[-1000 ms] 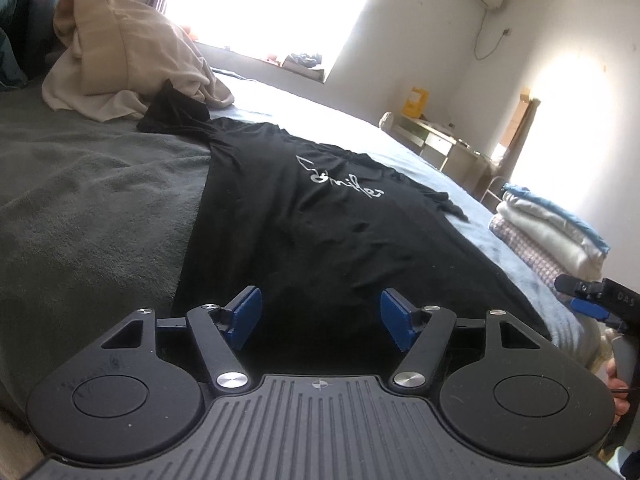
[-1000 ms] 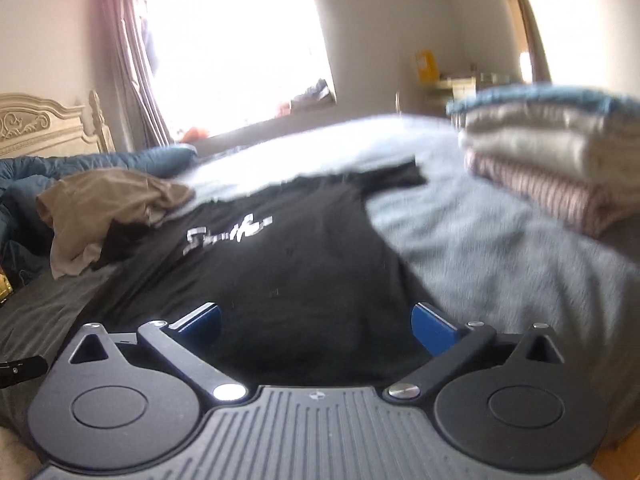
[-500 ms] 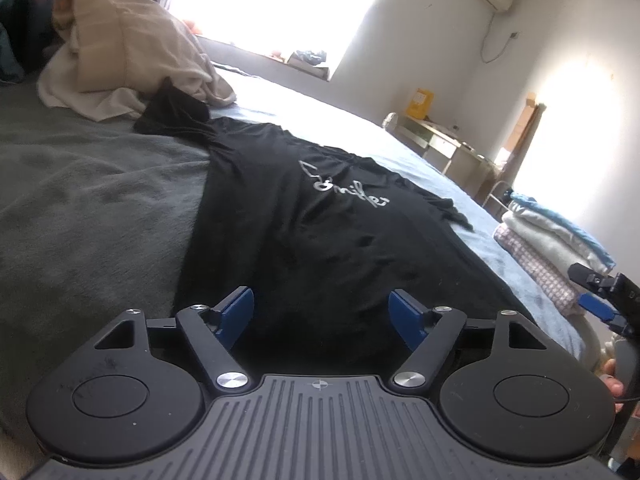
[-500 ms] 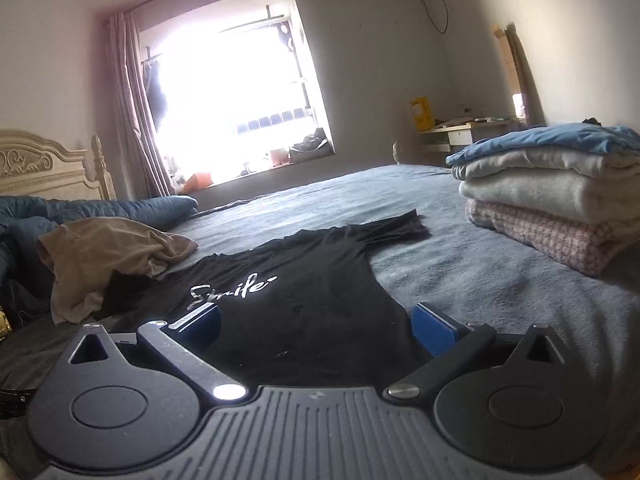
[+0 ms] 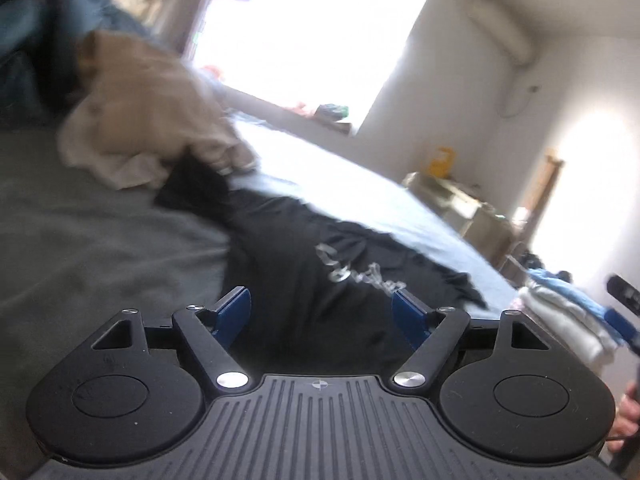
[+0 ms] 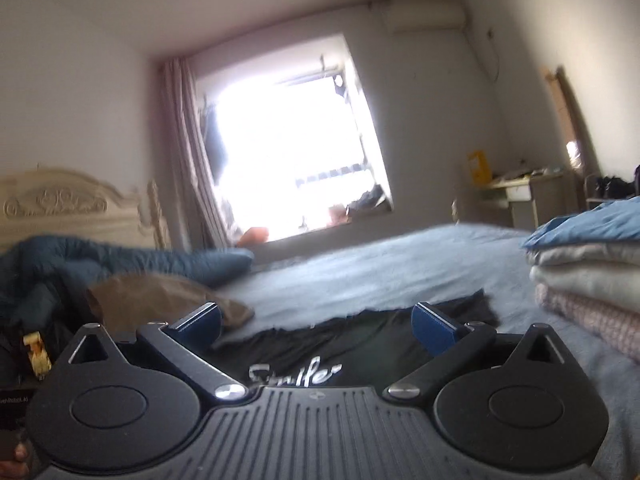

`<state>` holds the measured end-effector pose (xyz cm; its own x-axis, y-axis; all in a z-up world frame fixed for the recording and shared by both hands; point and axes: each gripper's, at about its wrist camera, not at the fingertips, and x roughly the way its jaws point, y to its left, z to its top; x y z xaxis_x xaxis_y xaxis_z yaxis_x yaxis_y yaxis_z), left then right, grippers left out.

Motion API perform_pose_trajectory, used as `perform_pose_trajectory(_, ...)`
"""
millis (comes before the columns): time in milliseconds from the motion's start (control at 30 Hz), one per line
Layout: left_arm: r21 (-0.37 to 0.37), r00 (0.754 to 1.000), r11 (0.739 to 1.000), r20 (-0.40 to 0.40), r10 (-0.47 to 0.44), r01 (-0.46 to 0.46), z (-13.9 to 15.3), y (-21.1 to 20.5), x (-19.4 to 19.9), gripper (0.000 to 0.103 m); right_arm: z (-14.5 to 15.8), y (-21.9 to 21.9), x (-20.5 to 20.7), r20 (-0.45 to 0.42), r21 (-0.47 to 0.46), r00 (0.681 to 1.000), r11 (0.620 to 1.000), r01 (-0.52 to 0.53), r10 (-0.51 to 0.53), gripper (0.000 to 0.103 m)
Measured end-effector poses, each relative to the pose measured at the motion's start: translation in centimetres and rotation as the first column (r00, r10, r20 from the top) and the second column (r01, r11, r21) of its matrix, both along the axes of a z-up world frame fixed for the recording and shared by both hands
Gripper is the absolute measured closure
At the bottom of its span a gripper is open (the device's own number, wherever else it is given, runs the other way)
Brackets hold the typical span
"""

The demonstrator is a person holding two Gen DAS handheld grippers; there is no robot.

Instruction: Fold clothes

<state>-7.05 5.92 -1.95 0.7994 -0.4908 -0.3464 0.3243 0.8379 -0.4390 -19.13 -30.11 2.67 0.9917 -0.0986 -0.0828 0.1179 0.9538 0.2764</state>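
Flat, black t-shirt (image 5: pixel 304 280) — long axis toward window (image 6: pixel 288 152), collar far.

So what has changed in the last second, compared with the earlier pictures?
Both grippers have tilted upward: the right wrist view now shows more wall and window, and less of the black printed T-shirt. The left gripper has just been opening its jaws further, with nothing between them. The right gripper stays open and empty. The shirt, the beige garment and the folded stack lie as before.

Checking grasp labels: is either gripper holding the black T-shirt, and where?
Nothing is held. The left gripper and right gripper are both open above the T-shirt.
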Motion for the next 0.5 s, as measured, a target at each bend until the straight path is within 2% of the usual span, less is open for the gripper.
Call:
perform_pose_trajectory(67,0.019,1.000,1.000,-0.028,0.014,-0.014,0.3,0.4,-1.7,0.024,-0.4,-0.2,-1.2,-0.033,0.055,0.999,0.998,0.020,-0.018,0.000)
perform_pose_trajectory(133,0.050,0.998,0.998,-0.047,0.035,-0.032,0.6,0.8,-3.4,0.025,-1.3,-0.7,-2.0,-0.105,0.098,0.994,0.995,0.022,-0.012,0.000)
perform_pose_trajectory(200,0.047,0.998,0.997,-0.029,0.058,-0.057,1.7,1.7,-4.8,0.025,-2.1,-1.3,-3.2,-0.155,0.143,0.988,0.989,0.045,-0.023,0.000)
perform_pose_trajectory(300,0.040,0.998,0.997,0.021,0.068,-0.068,3.9,2.6,-6.4,0.024,-2.7,-2.4,-5.8,-0.133,0.232,0.991,0.971,0.057,-0.026,0.000)
perform_pose_trajectory(433,0.089,0.995,0.994,0.087,0.055,-0.063,6.2,1.1,-6.3,0.024,-2.5,-3.6,-8.1,-0.088,0.259,0.996,0.964,0.053,-0.031,0.000)
perform_pose_trajectory(500,0.107,0.995,0.993,0.095,0.041,-0.051,6.5,-0.2,-6.0,0.023,-2.6,-4.2,-8.2,-0.083,0.256,0.996,0.965,0.062,-0.042,0.000)
